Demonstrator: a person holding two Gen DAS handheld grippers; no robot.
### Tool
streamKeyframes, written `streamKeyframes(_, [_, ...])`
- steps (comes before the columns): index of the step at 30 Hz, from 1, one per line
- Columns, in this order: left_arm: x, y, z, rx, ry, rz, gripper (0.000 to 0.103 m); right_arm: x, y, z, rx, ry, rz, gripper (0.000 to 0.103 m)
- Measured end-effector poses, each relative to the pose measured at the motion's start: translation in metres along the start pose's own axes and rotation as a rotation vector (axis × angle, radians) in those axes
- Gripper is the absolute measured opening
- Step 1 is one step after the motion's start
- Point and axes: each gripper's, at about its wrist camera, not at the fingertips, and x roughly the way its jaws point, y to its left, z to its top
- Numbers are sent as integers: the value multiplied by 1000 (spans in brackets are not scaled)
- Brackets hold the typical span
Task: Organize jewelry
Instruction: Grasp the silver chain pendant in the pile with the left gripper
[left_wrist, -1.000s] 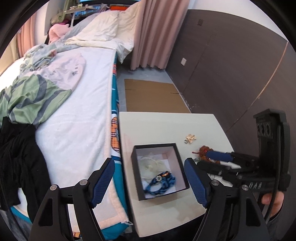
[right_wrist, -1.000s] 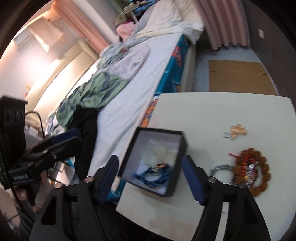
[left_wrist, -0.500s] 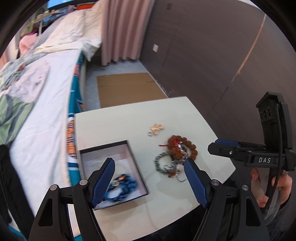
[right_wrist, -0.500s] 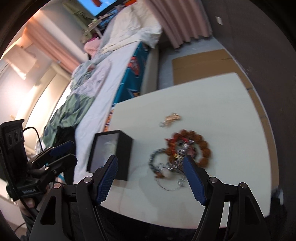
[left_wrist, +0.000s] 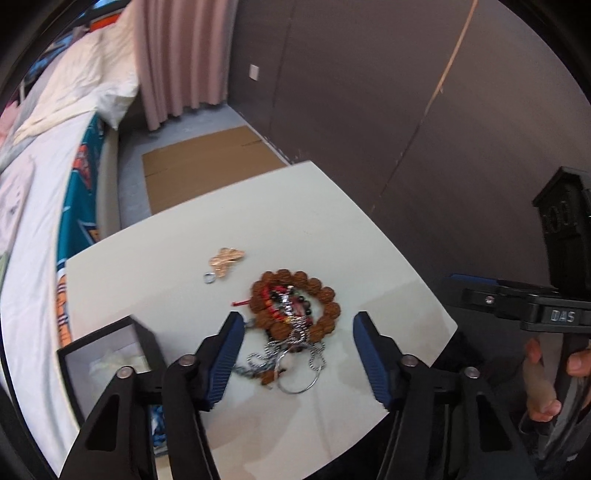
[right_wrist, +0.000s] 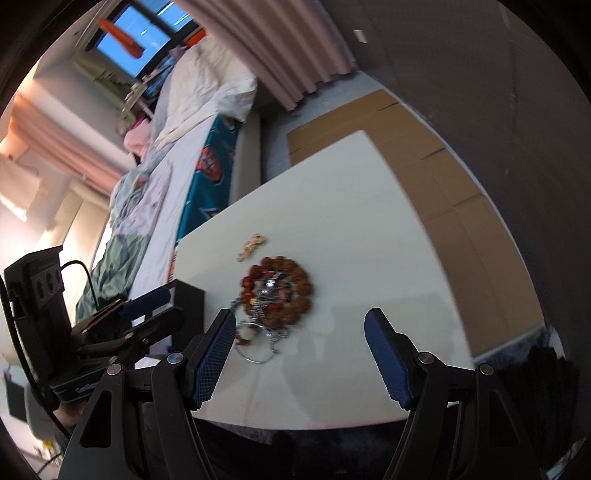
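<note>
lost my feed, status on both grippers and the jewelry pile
Left gripper open over the brown bead bracelet. Right gripper open, empty. Chains and ring tangled with the beads. Gold charm loose beside them.

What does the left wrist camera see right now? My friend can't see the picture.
The open left gripper hangs above a tangled pile of jewelry on a white table, its blue jaws wide apart. A gold brooch lies just beyond the pile, and a black box sits at the table's left edge, beside a bed.
</note>
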Motion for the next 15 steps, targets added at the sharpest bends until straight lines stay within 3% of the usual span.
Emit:
streamKeyframes(11, [57, -31, 18, 75, 143, 46, 52, -9, -50, -1, 84, -14, -13, 72])
streamKeyframes(15, [72, -29, 22, 67, 185, 69, 42, -8, -61, 0, 107, -11, -12, 72])
